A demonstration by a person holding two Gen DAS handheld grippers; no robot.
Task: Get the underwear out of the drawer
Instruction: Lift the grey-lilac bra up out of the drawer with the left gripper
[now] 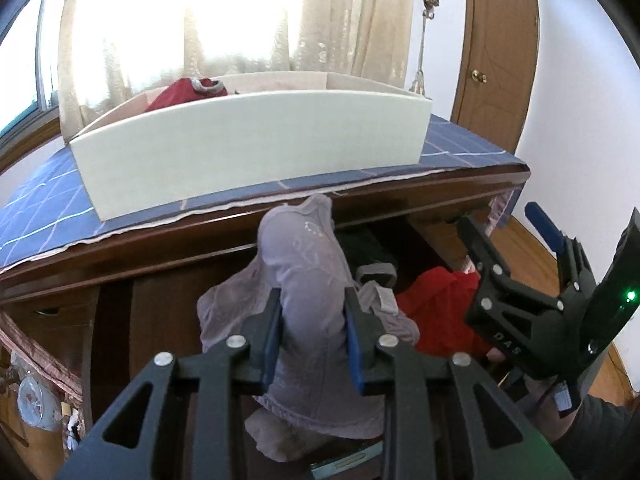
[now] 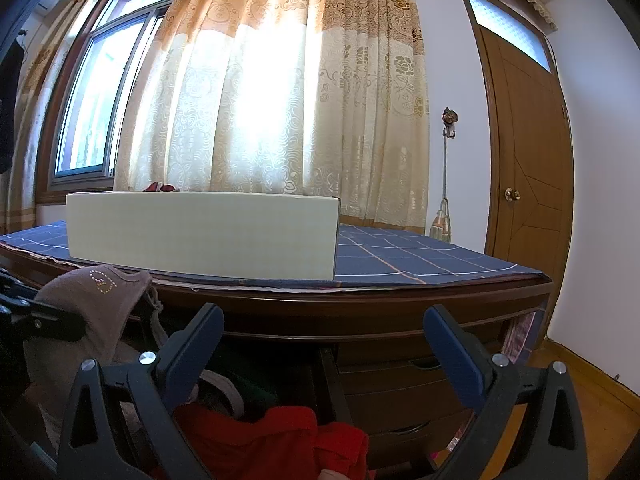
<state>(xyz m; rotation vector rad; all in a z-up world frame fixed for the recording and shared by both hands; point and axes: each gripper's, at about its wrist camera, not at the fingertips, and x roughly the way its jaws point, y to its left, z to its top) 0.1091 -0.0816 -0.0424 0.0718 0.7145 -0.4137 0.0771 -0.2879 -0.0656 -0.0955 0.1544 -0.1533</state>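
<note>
Clamped in the left hand-held gripper, mauve underwear hangs above the drawer; loose fabric could snag there. Right hand-held gripper gapes empty beside the drawer.

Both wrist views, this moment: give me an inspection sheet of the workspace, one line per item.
Surface: wooden dresser topped with a blue checked cloth.
Job's things: mauve underwear lifted above the open drawer; red garment inside it.
Clutter: white box on the cloth, red cloth inside.
Grippers: left gripper clamped on the underwear; right gripper open, empty.
Cables: nothing seen.
Surroundings: curtain, window, wooden door.
</note>
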